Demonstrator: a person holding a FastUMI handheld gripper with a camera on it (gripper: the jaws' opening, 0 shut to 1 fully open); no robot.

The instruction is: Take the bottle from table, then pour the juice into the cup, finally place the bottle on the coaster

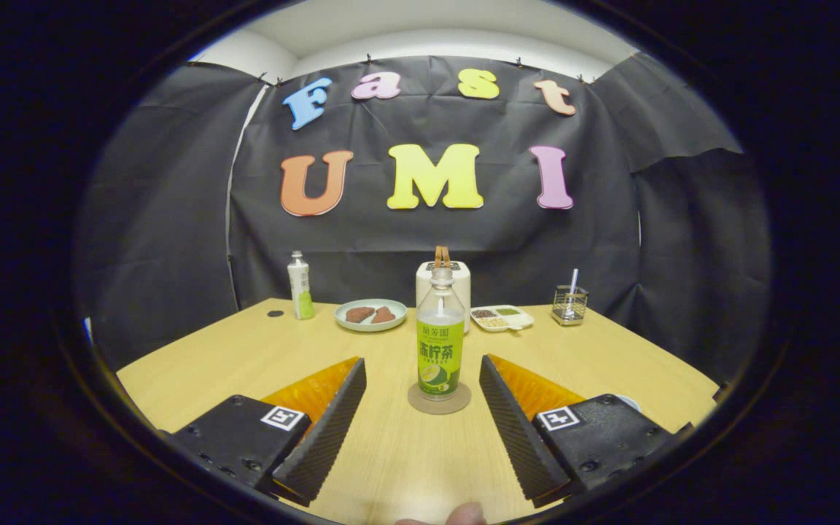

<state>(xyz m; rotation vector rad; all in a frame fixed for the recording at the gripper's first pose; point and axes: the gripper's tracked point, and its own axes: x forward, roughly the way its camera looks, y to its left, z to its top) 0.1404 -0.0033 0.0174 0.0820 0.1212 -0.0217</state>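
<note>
The bottle [440,337] stands upright on the round coaster [439,400] in the middle of the tabletop [391,452], just ahead of the claw [423,379] and centred between its two fingers. It has no cap on, and most of it looks empty above the green label. By how things lie, the placing looks done, or the claw is at the very end of it — the step in hand reads as letting go and backing away.

To do that well, the claw should draw straight back along its own line, level with the tabletop, so neither finger brushes the bottle's side. The bottle is tall, light and open at the top, so a small knock could tip it off the coaster. Keeping the fingers wide until they are well short of the label is the safe course; any sideways swing should wait until the tips are clear.

The claw is spread wide — both fingers stand apart from the bottle with bare tabletop showing on either side, and they hold and touch nothing.

A pale rim [628,400] peeks out just behind the right finger; it may be the cup, though too little shows to say. Farther back sit a second bottle [300,286], a plate [371,315] with brown pieces, a white box [456,281] directly behind the bottle, a divided tray [502,318] and a wire holder [569,304].
</note>
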